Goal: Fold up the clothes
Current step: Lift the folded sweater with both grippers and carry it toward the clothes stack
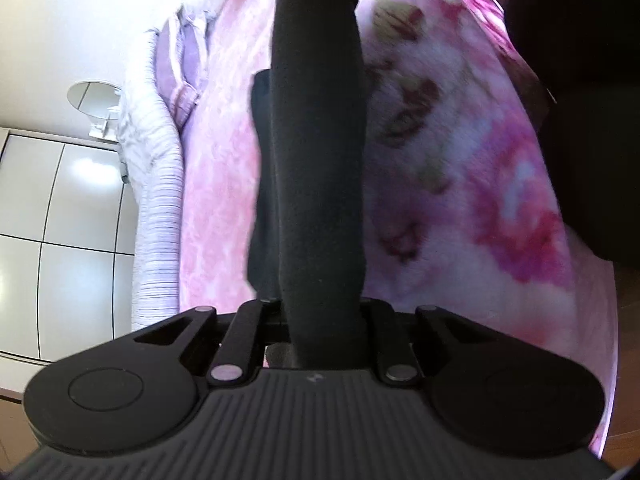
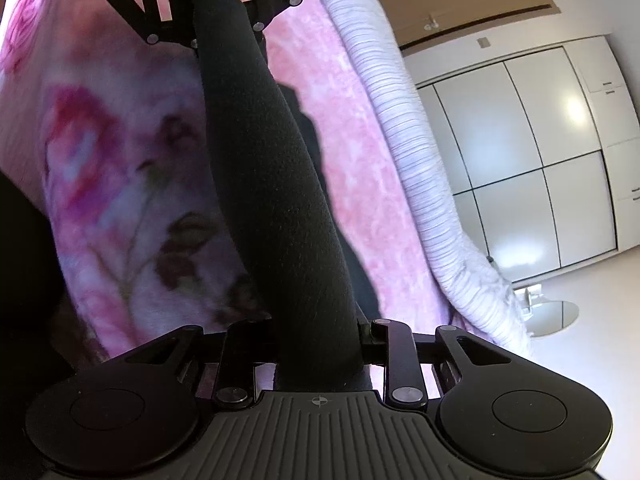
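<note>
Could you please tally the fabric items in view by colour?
Black: 1, the garment stretched between the two grippers.
Pink floral: 1, the blanket beneath it.
Plain pink: 1, the sheet beside the blanket.
White striped: 1, the quilt along the bed edge.
Total: 4

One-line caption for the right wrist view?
Black garment stretched taut between right gripper and left gripper above a pink floral blanket.
</note>
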Available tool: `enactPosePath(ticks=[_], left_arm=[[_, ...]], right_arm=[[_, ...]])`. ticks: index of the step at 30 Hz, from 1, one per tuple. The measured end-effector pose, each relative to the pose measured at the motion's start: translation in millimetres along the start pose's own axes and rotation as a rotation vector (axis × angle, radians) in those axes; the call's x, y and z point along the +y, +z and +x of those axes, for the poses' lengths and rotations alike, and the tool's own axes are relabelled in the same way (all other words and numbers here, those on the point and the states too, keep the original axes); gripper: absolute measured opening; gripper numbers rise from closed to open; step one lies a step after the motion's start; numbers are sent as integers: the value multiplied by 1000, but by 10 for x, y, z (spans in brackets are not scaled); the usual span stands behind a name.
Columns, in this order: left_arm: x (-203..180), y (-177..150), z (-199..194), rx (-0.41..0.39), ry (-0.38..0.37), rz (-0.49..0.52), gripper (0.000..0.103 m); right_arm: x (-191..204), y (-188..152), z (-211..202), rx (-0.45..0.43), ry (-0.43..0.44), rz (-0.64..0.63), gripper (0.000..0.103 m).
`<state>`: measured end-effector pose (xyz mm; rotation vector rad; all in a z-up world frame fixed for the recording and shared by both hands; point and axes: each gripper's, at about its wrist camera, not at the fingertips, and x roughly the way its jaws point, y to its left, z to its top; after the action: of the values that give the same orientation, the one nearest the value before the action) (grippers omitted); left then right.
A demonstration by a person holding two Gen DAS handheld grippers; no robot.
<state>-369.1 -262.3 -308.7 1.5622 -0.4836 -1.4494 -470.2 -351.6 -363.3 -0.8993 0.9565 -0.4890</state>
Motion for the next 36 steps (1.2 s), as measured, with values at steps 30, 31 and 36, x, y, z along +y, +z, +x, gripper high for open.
enactPosePath(ticks=[30,31,36], left_arm=[[493,872,-710,-240,96,24,13],[525,944,-697,-251,95,25,13],[826,1357,-474,-306,92,37,13]], right_arm=[[-332,-602,-1439,129,-186,150,26],[-373,-653,-1477,132,-195,164,26],[-620,-1045,-1413,146,-227,221,26]])
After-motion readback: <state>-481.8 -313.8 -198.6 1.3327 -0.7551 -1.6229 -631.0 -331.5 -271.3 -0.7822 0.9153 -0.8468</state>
